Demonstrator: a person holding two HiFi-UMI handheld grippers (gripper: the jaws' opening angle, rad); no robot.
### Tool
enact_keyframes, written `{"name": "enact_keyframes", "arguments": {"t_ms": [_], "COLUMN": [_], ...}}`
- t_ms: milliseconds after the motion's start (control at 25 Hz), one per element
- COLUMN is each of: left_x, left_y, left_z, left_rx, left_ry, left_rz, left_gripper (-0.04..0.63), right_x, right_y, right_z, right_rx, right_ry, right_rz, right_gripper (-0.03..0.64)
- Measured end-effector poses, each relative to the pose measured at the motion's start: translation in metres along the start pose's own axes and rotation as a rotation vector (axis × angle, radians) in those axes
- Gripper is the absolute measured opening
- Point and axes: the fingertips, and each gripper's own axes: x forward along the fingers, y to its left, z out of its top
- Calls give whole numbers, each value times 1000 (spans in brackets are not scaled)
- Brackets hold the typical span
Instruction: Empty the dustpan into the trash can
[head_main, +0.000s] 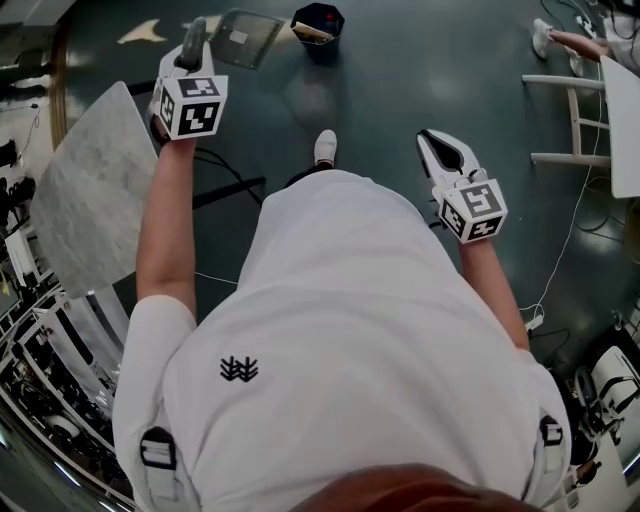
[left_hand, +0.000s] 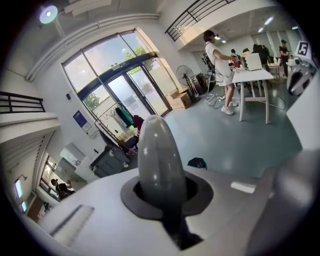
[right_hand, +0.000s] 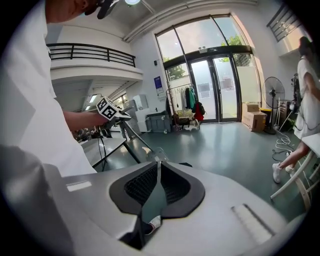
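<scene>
The left tool (head_main: 186, 68) is clamped on the smooth, rounded gray handle (left_hand: 159, 160) of the dustpan (head_main: 246, 38), whose translucent gray pan lies just left of the dark trash can (head_main: 318, 20) in the head view, while the right tool (head_main: 432, 140) has its 2 jaws together on nothing.

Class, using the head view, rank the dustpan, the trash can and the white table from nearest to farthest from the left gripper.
1. The dustpan: its handle is in the left gripper, pan just to the right.
2. The trash can: on the floor, further right, near the top edge.
3. The white table: at the far right edge.
</scene>
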Motion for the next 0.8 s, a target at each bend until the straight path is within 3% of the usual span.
{"name": "enact_keyframes", "arguments": {"t_ms": [200,800], "left_x": [-42,-159], "left_y": [-30,-128], "left_z": [-31,-106], "left_rx": [-73,-192], "left_ry": [46,149], "left_rz": [19,35], "left_gripper": [71,71], "right_x": [-23,-74], "right_y": [4,40], "right_z": [-18,-81], "right_rx": [-34,-106], "right_ry": [9,70], "right_rz": [69,268], "right_gripper": [21,21]}}
